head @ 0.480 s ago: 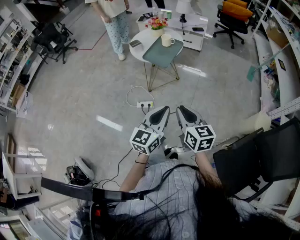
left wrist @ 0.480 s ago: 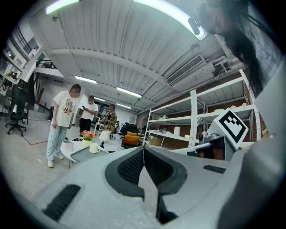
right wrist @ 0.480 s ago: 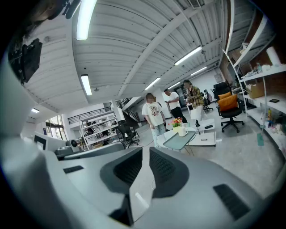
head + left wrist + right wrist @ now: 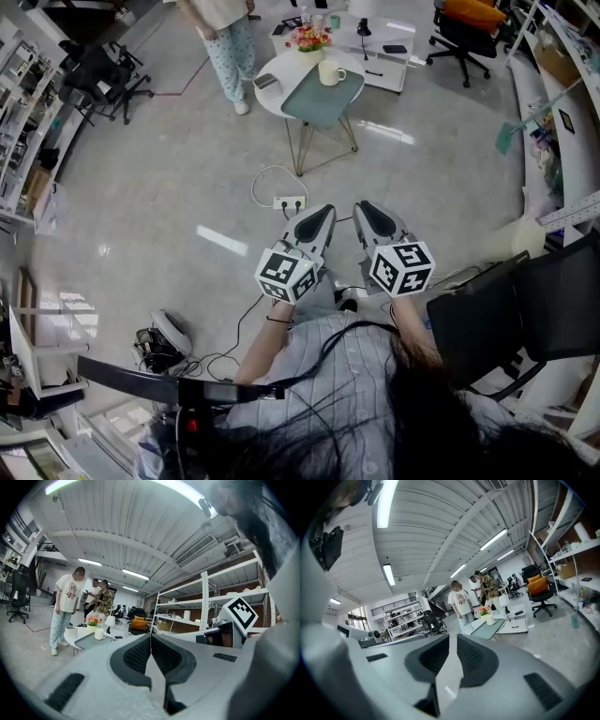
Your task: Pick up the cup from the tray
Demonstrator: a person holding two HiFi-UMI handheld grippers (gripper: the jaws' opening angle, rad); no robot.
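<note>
A white cup (image 4: 330, 72) stands on a grey-green tray (image 4: 315, 101), which lies on a small round white table far ahead across the floor. My left gripper (image 4: 318, 218) and right gripper (image 4: 362, 212) are held side by side close to my body, both shut and empty. They point toward the table from well short of it. In the left gripper view the cup (image 4: 99, 633) and tray (image 4: 87, 641) show small at the left, beyond the shut gripper (image 4: 151, 638). In the right gripper view the cup (image 4: 491, 618) sits on the tray (image 4: 483, 627), beyond the shut gripper (image 4: 453, 639).
A person in patterned trousers (image 4: 229, 42) stands beside the table. On the table are a flower pot (image 4: 312, 39) and a small dark object (image 4: 264, 82). A power strip with cable (image 4: 289, 202) lies on the floor between me and the table. Office chairs (image 4: 105, 77) and shelving line the sides.
The table with the cup sits slightly higher in the head view than before. Both grippers stay shut, side by side, in nearly the same place.
</note>
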